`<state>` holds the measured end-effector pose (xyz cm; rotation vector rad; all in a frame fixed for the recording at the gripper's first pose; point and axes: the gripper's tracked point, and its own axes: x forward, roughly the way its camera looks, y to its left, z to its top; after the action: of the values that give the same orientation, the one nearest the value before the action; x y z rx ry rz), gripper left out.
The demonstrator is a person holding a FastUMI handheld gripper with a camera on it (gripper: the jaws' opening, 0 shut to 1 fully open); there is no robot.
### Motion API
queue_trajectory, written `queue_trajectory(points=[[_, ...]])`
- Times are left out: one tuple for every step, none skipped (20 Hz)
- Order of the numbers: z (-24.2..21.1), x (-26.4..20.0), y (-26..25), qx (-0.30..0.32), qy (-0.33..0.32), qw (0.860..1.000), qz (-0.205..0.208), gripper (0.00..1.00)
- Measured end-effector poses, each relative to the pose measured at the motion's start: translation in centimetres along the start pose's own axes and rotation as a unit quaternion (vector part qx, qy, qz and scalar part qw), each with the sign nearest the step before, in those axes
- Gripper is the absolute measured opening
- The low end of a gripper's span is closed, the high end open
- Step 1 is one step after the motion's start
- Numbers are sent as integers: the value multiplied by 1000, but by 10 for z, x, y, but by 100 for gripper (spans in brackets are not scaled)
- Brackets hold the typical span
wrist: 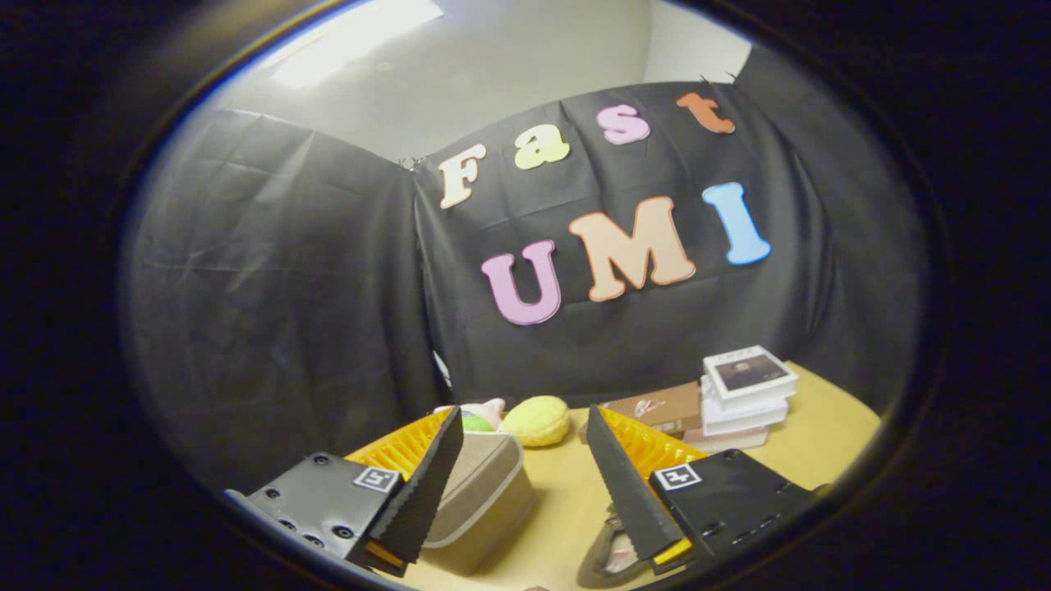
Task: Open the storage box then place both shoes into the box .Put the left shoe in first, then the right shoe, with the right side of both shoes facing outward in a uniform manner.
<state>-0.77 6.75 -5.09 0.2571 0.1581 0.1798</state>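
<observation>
The gripper is hovering with fingers apart, empty. The beige fabric storage box is sitting at seven o'clock on the yellow tabletop; a grey shoe is lying at five o'clock. Opening the lid first seems best.

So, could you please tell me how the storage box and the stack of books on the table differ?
The storage box is a single beige, rounded tub lying between the open fingers of the gripper; the stack of books is white, flat-edged, several pieces piled up, beyond the fingers near the wall. Both rest on the table.
</observation>
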Motion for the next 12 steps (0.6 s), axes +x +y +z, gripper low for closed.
queue_trajectory(points=[[-11, 1, 5, 20, 13, 1000, 8, 96], [-21, 2, 10, 42, 28, 999, 15, 96], [-33, 4, 17, 63, 44, 997, 23, 96], [-44, 4, 22, 83, 60, 994, 29, 96], [-55, 4, 26, 106, 74, 991, 38, 97], [-67, 3, 32, 128, 86, 987, 45, 97], [-76, 2, 36, 150, 97, 983, 49, 97], [-85, -1, 41, 171, 109, 978, 56, 97], [-94, -1, 46, 187, 119, 973, 65, 97], [-102, 2, 50, 199, 132, 969, 70, 97], [-108, 4, 51, 212, 141, 964, 75, 97], [-115, 4, 53, 230, 150, 958, 80, 98]])
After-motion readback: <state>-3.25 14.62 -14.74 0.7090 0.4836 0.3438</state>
